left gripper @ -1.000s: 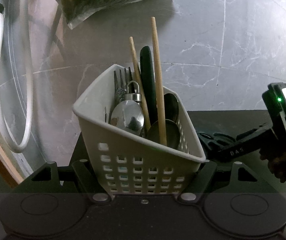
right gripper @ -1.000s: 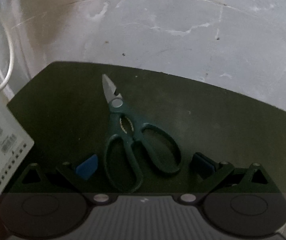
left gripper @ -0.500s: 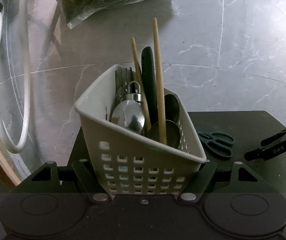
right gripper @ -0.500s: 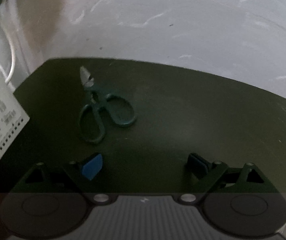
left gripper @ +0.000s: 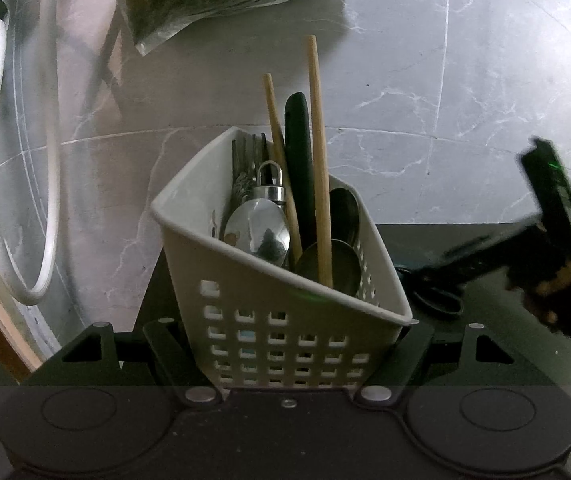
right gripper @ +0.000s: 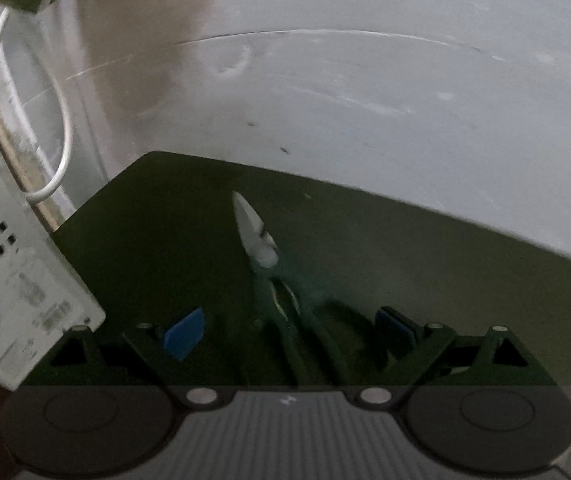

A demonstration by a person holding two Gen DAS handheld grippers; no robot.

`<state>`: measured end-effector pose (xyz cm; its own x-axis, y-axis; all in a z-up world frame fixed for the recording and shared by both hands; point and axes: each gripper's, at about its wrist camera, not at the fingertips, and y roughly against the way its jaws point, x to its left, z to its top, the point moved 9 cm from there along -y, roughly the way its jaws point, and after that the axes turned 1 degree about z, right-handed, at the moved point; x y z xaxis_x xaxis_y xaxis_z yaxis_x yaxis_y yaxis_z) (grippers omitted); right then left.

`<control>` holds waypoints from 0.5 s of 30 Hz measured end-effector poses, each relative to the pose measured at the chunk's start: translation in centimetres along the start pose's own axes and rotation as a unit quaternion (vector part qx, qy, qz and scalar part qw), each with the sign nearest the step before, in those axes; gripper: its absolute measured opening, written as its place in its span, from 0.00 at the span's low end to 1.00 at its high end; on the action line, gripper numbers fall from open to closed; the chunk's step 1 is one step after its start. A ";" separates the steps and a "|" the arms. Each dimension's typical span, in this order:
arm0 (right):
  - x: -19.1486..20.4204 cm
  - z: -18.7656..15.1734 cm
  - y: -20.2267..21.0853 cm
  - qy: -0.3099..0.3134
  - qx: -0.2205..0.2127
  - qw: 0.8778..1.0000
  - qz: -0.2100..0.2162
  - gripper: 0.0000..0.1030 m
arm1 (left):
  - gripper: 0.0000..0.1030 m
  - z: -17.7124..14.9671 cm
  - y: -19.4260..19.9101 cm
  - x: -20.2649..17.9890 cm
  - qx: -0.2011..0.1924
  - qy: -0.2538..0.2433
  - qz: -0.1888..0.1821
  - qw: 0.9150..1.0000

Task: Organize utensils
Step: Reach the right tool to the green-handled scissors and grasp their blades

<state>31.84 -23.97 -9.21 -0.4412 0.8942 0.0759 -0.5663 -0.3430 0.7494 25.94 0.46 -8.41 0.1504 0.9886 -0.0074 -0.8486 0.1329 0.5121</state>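
The white caddy (left gripper: 285, 320) is clamped between the jaws of the left gripper (left gripper: 289, 344) and is filled with 2 chopsticks (left gripper: 319, 168), spoons (left gripper: 259, 232) and forks (left gripper: 247, 160). The scissors (right gripper: 277, 280) lie on the dark mat (right gripper: 445, 260), handles between the spread, untouching fingers of the right gripper (right gripper: 293, 332). The view is blurred.

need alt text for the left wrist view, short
The left gripper clamps a white perforated plastic caddy holding spoons, forks and two wooden chopsticks, against a grey marble wall. At right, the blurred right gripper reaches toward dark-handled scissors on a dark mat.
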 end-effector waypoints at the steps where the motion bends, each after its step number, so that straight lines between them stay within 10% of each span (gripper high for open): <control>1: 0.2 0.4 -0.7 0.007 0.005 1.000 0.004 0.91 | 0.75 0.0 0.0 0.0 0.000 0.001 0.000 1.000; 15: 1.1 2.0 -3.6 0.075 0.034 0.996 0.033 0.57 | 0.75 -0.2 0.2 -0.1 -0.003 0.007 0.004 1.000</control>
<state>34.76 -21.14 -10.52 -0.5781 0.8153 0.0316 -0.4860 -0.3752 0.7893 25.67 0.44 -8.46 0.1377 0.9904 -0.0152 -0.8531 0.1264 0.5062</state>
